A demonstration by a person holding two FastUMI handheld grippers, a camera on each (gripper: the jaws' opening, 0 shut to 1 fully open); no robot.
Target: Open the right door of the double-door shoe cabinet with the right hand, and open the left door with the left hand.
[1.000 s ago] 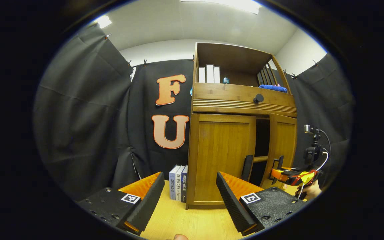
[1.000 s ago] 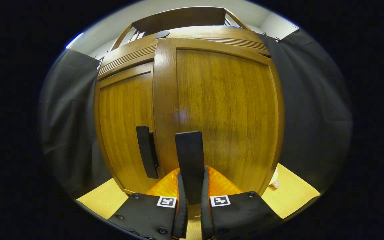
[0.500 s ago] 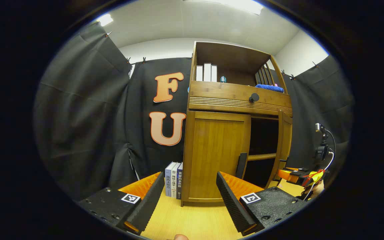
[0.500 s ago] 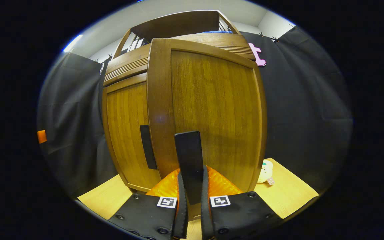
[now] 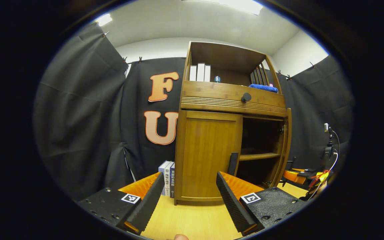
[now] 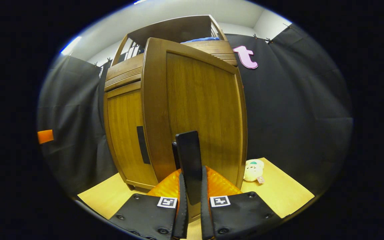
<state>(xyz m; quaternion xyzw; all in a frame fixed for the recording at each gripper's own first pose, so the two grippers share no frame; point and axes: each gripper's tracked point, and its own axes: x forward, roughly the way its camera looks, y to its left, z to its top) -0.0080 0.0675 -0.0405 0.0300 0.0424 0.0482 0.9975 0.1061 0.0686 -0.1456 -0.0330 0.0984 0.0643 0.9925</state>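
The wooden shoe cabinet (image 5: 232, 100) stands on a light wood tabletop. In the left gripper view its left door (image 5: 207, 153) is closed, with a dark upright handle (image 5: 233, 163) at its inner edge. The right door (image 5: 287, 143) is swung wide, baring a dark inside with one shelf (image 5: 258, 155). My left gripper (image 5: 189, 176) is open, a short way in front of the left door and touching nothing. In the right gripper view my right gripper (image 6: 192, 200) is shut on the right door's handle (image 6: 188, 153), facing the right door (image 6: 198, 110). The left door (image 6: 123, 133) is behind, to the left.
Several books (image 5: 167, 176) stand against the cabinet's left side. A drawer with a round knob (image 5: 246, 97) sits above the doors, and an open shelf with white boxes (image 5: 198, 72) and a blue cloth (image 5: 263, 87) tops it. A small plush toy (image 6: 253, 169) lies by the cabinet's right side.
The right door has swung from slightly ajar to wide open, pulled by my right gripper on its handle. My left gripper stayed open and shifted a little rightward against the cabinet.
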